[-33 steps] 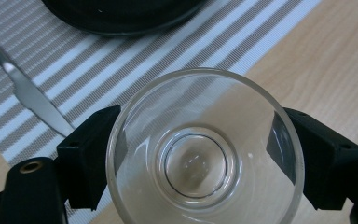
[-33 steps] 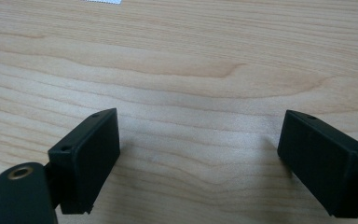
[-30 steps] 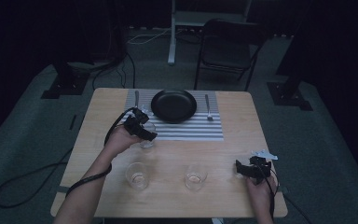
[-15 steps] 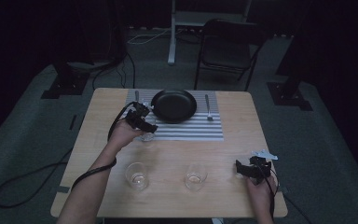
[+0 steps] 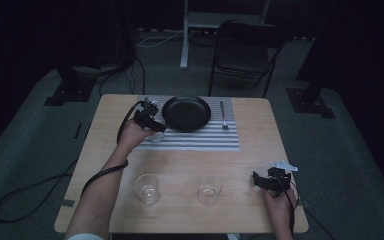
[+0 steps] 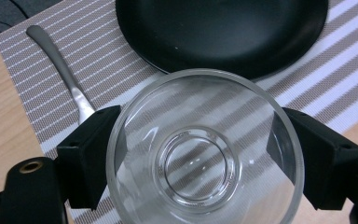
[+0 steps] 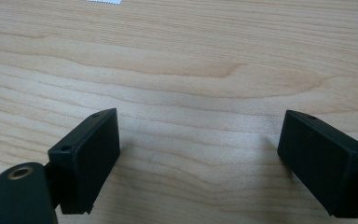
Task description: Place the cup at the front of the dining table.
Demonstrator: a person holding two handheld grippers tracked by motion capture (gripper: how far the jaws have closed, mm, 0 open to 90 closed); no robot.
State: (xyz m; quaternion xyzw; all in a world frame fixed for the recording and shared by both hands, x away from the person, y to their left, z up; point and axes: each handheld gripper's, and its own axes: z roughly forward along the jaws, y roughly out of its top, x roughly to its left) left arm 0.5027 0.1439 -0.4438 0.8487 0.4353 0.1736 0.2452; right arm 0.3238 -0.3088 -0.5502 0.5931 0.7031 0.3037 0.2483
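Dim room, grey floor, a folding chair (image 5: 244,49) behind the wooden table (image 5: 130,155). On its far half lies a striped mat (image 5: 200,141) with a black plate (image 5: 186,113) on it and a fork (image 5: 223,116) to the plate's right. Your left gripper (image 5: 152,122) is clamped on a clear glass (image 6: 204,151) at the mat's left end, just beside the plate; its jaws press the glass wall on both sides. A spoon (image 6: 60,70) lies on the mat left of the plate. Your right gripper (image 5: 270,180) sits low over bare wood at the near right corner, jaws spread wide, nothing between them. Two more glasses stand near you: one (image 5: 146,188) left, one (image 5: 210,189) right, well apart.
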